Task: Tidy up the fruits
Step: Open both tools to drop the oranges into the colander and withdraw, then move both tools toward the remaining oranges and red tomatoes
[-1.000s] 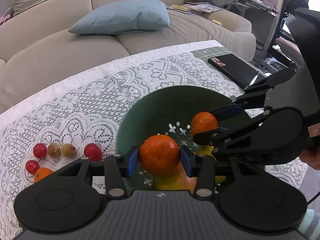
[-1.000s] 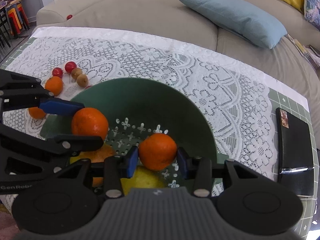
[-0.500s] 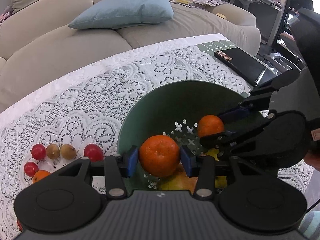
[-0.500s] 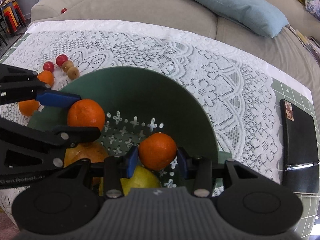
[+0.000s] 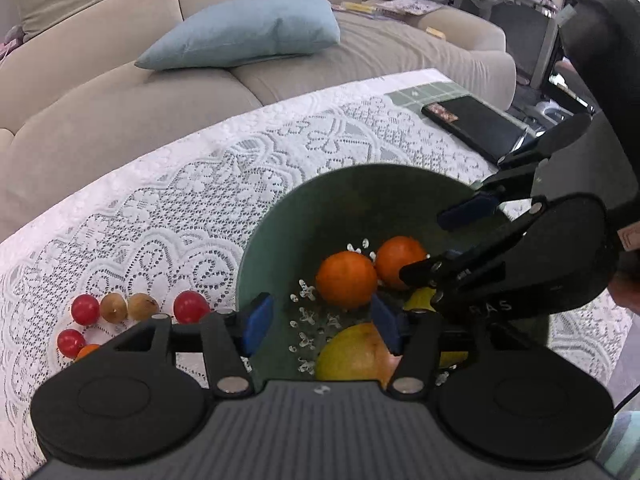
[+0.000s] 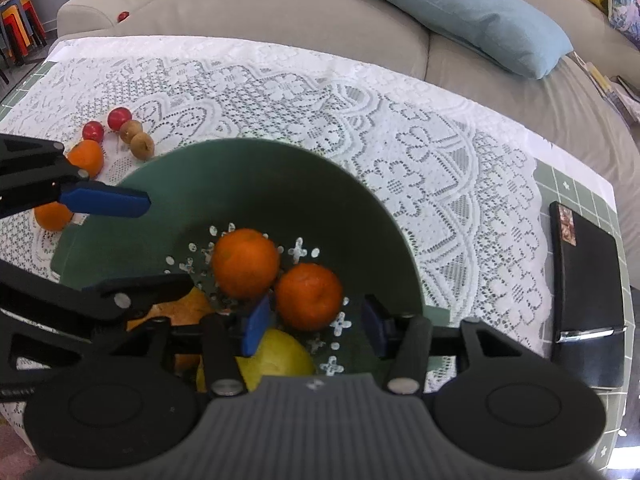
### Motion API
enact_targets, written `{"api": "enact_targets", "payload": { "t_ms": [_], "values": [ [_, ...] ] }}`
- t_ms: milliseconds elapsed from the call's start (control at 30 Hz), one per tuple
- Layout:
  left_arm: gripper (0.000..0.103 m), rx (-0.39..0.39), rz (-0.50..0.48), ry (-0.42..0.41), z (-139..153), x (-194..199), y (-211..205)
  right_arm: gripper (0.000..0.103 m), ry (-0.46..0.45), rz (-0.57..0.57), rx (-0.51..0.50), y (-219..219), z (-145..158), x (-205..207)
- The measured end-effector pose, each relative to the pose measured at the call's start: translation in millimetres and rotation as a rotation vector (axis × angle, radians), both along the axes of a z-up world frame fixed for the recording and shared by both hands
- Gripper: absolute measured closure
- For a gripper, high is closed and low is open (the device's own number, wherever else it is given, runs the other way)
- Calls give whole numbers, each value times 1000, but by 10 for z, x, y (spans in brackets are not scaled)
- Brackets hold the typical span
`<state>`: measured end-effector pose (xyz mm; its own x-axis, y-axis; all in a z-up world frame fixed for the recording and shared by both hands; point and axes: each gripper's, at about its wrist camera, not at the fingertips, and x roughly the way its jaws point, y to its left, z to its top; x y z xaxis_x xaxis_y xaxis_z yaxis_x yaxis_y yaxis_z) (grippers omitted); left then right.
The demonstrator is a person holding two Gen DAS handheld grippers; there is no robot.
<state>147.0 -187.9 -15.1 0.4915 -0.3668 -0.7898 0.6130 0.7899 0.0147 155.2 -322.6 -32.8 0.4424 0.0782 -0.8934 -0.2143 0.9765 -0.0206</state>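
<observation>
A green perforated bowl [image 5: 344,200] [image 6: 248,176] sits on the lace cloth. Two tangerines lie side by side on its floor [image 5: 346,278] [image 5: 400,261]; in the right wrist view they show as the left one [image 6: 245,262] and the right one [image 6: 309,295]. A yellow-orange fruit [image 5: 354,354] and a yellow fruit [image 6: 276,354] lie at the near side. My left gripper [image 5: 320,326] is open and empty above the bowl. My right gripper [image 6: 316,328] is open and empty just behind the right tangerine.
Small red fruits [image 5: 85,309], brown fruits [image 5: 142,306] and more tangerines [image 6: 86,158] lie on the cloth left of the bowl. A black case [image 6: 586,296] lies at the table's right end. A sofa with a blue pillow [image 5: 244,32] stands behind the table.
Both grippers have opened and let go of their tangerines, which now rest together on the bowl's floor. Both grippers have drawn back a little.
</observation>
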Motion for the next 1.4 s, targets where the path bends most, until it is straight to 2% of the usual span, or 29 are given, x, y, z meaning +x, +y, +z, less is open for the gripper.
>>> {"api": "enact_targets", "payload": {
  "t_ms": [200,567,767,1033,1233,1400],
  "values": [
    [36,-28,10,-33,159,-119,125,45,-45,-11,13,47,184,-84],
    [36,-94,101,-123,514,-224,616,42,-166,-11,113,409,524,-210],
    [35,-87,156,-161,578,-248,949,42,-200,21,154,661,589,-224],
    [35,-79,261,-147,519,-197,1456,42,-194,87,202,1020,566,-159],
    [35,-111,343,-106,436,-76,1827,42,-192,163,216,1340,530,-89],
    [35,-107,359,-59,274,18,1984,49,-167,206,213,1549,446,12]
  ]
}}
